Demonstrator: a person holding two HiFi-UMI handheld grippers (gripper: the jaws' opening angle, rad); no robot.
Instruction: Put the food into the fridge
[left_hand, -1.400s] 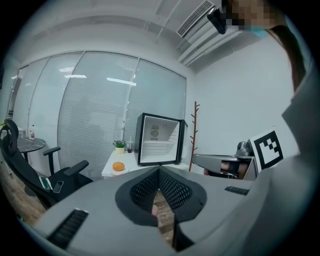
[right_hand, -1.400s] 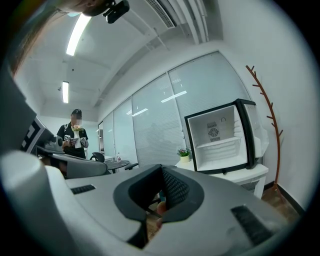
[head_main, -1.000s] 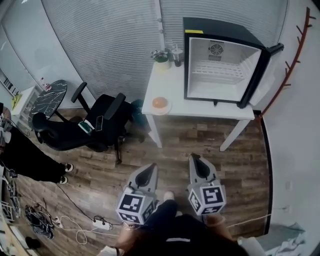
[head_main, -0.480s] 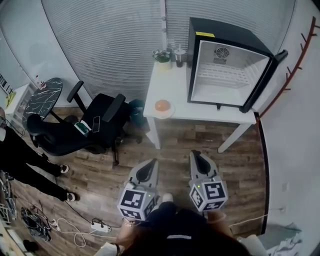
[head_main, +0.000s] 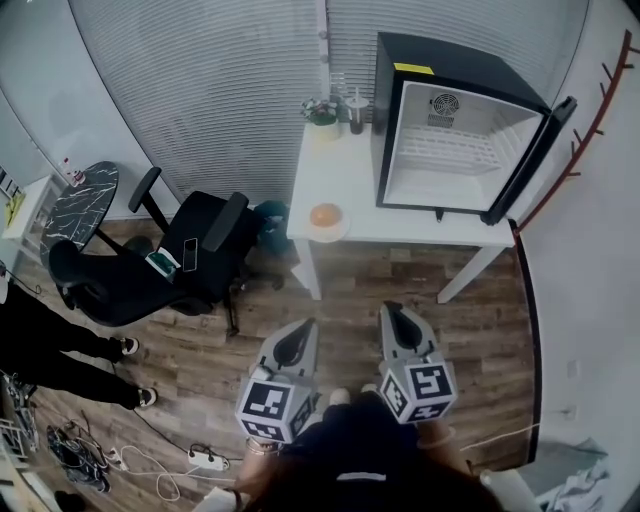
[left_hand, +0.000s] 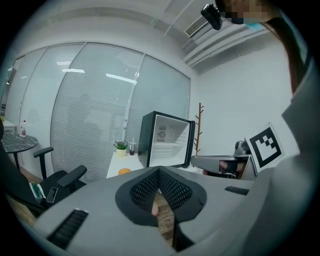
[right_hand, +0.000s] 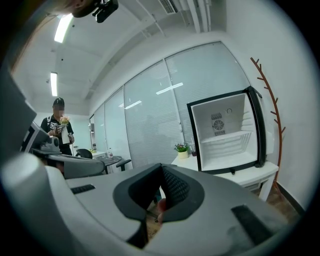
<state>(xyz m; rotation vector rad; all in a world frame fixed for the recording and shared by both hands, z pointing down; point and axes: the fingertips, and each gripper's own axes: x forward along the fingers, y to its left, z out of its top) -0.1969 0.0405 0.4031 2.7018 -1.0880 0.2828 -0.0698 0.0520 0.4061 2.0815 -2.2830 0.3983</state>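
Note:
An orange round food (head_main: 325, 214) lies on a small plate near the front left corner of the white table (head_main: 345, 175). A black mini fridge (head_main: 455, 130) stands on the table's right part with its door (head_main: 525, 165) swung open to the right, showing white shelves and no contents. My left gripper (head_main: 304, 326) and right gripper (head_main: 389, 312) hang side by side over the wood floor, short of the table, both shut and holding nothing. In the left gripper view the fridge (left_hand: 167, 139) and food (left_hand: 124, 171) lie ahead past the left gripper (left_hand: 159, 170). The right gripper (right_hand: 161, 167) faces the fridge (right_hand: 227, 132).
A potted plant (head_main: 322, 112) and a dark cup with a straw (head_main: 357, 112) stand at the table's back. A black office chair (head_main: 190, 255) sits left of the table, and a round dark table (head_main: 75, 200) further left. A bystander's legs (head_main: 60, 350), floor cables (head_main: 205, 460) and a coat rack (head_main: 590, 110).
Both grippers have been carried a little toward the table, still shut. The bystander's legs at the left have slid down and out toward the picture's edge.

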